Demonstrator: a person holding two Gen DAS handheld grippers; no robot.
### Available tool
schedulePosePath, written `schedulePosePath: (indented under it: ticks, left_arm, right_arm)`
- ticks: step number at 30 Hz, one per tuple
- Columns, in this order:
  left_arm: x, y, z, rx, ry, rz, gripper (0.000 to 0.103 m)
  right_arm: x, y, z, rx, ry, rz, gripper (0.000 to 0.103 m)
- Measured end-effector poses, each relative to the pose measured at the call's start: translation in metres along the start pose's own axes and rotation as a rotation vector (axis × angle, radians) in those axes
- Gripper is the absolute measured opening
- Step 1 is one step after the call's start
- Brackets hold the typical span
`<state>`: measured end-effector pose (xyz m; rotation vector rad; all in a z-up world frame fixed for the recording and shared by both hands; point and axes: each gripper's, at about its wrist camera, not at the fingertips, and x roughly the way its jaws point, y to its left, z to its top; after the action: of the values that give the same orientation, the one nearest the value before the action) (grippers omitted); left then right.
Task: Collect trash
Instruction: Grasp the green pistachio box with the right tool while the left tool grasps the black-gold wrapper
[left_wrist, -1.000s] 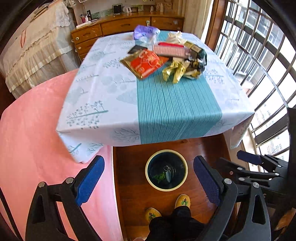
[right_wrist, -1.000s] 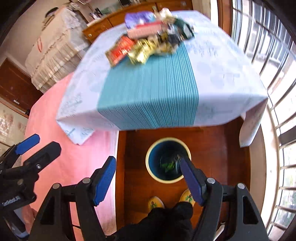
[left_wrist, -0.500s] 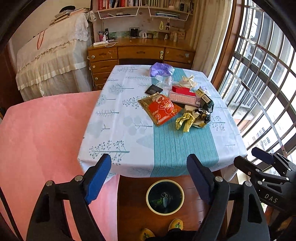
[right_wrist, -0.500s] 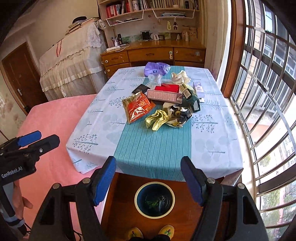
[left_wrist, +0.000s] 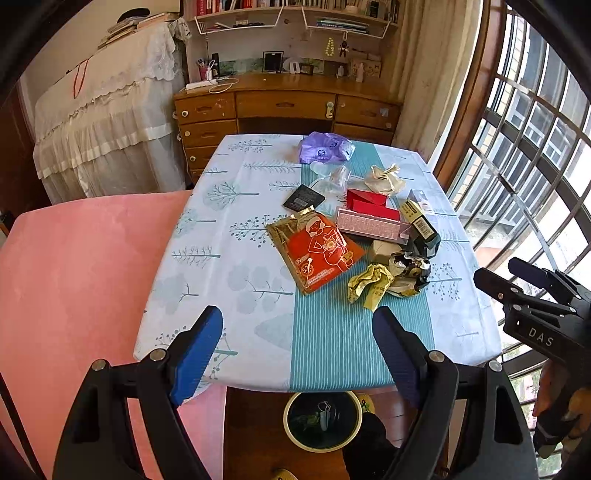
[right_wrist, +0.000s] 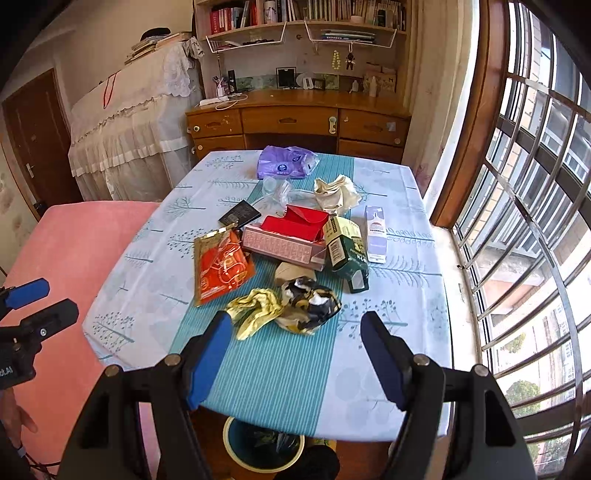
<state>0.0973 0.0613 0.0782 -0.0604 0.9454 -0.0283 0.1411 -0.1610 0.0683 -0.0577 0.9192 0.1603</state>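
Observation:
A heap of trash lies mid-table: an orange foil packet (left_wrist: 319, 253) (right_wrist: 221, 266), a crumpled yellow wrapper (left_wrist: 369, 286) (right_wrist: 255, 312), a crumpled black-and-gold wrapper (right_wrist: 310, 304), a pink box (right_wrist: 284, 245), a red box (right_wrist: 295, 223), a green carton (right_wrist: 347, 251) and a purple bag (left_wrist: 325, 147). A yellow-rimmed bin (left_wrist: 323, 421) (right_wrist: 264, 448) stands on the floor under the table's near edge. My left gripper (left_wrist: 297, 354) and right gripper (right_wrist: 295, 362) are both open and empty, above the near edge.
The table wears a white and teal cloth (left_wrist: 332, 343). A pink bed (left_wrist: 74, 295) lies to the left, a barred window (right_wrist: 535, 184) to the right, a wooden desk (right_wrist: 295, 122) behind. The right gripper also shows in the left wrist view (left_wrist: 517, 275).
Both grippers have risen and tilted up from looking down at the bin to looking across the table. Both stayed open and empty.

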Motion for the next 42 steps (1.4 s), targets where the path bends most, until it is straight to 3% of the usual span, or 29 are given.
schedulePosePath:
  ticks: [5, 12, 18, 20, 22, 27, 28, 29, 35, 42]
  left_arm:
    - [0.045, -0.031, 0.024, -0.067, 0.074, 0.028, 0.082]
    - [0.102, -0.072, 0.042, -0.125, 0.165, 0.077, 0.082]
    - [0.131, -0.087, 0.044, -0.140, 0.225, 0.083, 0.082]
    - [0.139, -0.092, 0.045, -0.143, 0.245, 0.062, 0.082]
    - [0.145, -0.098, 0.047, -0.144, 0.258, 0.030, 0.082]
    - [0.158, -0.121, 0.055, -0.110, 0.282, -0.081, 0.082]
    - [0.162, -0.126, 0.055, -0.101, 0.293, -0.099, 0.082]
    - [0.167, -0.131, 0.056, -0.092, 0.310, -0.120, 0.082]
    - [0.192, -0.156, 0.052, -0.089, 0.409, -0.203, 0.082]
    - [0.222, -0.174, 0.049, -0.129, 0.448, -0.184, 0.082]
  right_arm:
    - [0.072, -0.034, 0.023, -0.071, 0.080, 0.005, 0.073]
    - [0.160, -0.057, 0.030, -0.180, 0.192, 0.024, 0.073]
    - [0.196, -0.058, 0.033, -0.255, 0.161, 0.029, 0.072]
    - [0.200, -0.061, 0.034, -0.261, 0.131, 0.041, 0.071]
    - [0.200, -0.064, 0.036, -0.263, 0.106, 0.055, 0.059]
    - [0.193, -0.076, 0.039, -0.242, 0.095, 0.117, 0.055]
    - [0.190, -0.080, 0.040, -0.240, 0.092, 0.128, 0.036]
    - [0.188, -0.083, 0.040, -0.238, 0.091, 0.138, 0.032]
    - [0.174, -0.107, 0.043, -0.180, 0.095, 0.216, 0.032]
    - [0.171, -0.132, 0.041, -0.101, 0.119, 0.241, 0.032]
